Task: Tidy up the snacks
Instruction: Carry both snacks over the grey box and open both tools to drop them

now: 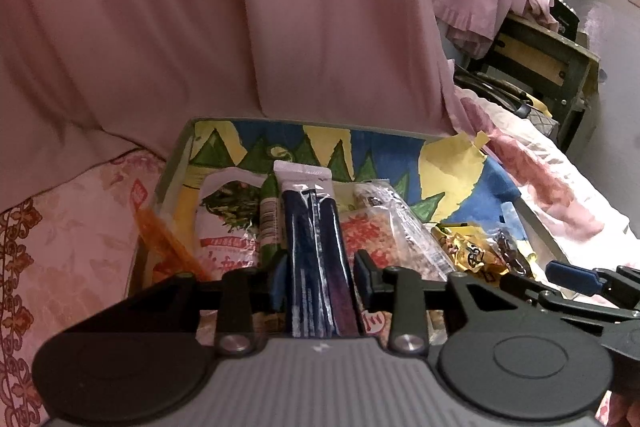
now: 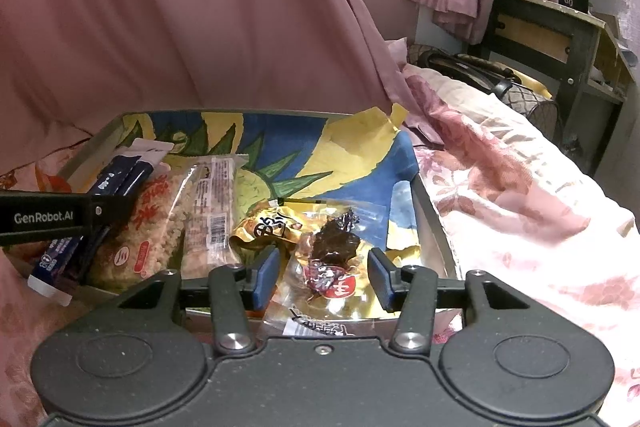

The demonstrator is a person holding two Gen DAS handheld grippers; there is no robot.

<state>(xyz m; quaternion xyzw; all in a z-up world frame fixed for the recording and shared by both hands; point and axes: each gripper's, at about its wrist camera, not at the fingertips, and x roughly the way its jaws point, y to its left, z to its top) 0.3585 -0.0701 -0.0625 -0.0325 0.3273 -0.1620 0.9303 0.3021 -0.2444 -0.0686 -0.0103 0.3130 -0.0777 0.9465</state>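
A tray (image 1: 182,151) lined with a blue, yellow and green painted sheet holds several snack packets. My left gripper (image 1: 320,277) is shut on a long navy packet (image 1: 312,247) with a white top seal, held over the tray's left side; the navy packet also shows in the right wrist view (image 2: 120,175). My right gripper (image 2: 323,273) is open, its blue pads on either side of a clear packet of dark dried fruit (image 2: 334,251) lying in the tray (image 2: 430,223). A gold candy wrapper (image 2: 268,227) lies just beyond it.
In the tray lie a rice cracker pack (image 2: 160,227), a barcode-labelled clear pack (image 2: 216,203), a green-leaf packet (image 1: 228,215) and an orange wrapper (image 1: 168,243). A pink curtain (image 1: 200,27) hangs behind. The tray rests on floral bedding (image 2: 520,207). A desk (image 2: 560,39) stands far right.
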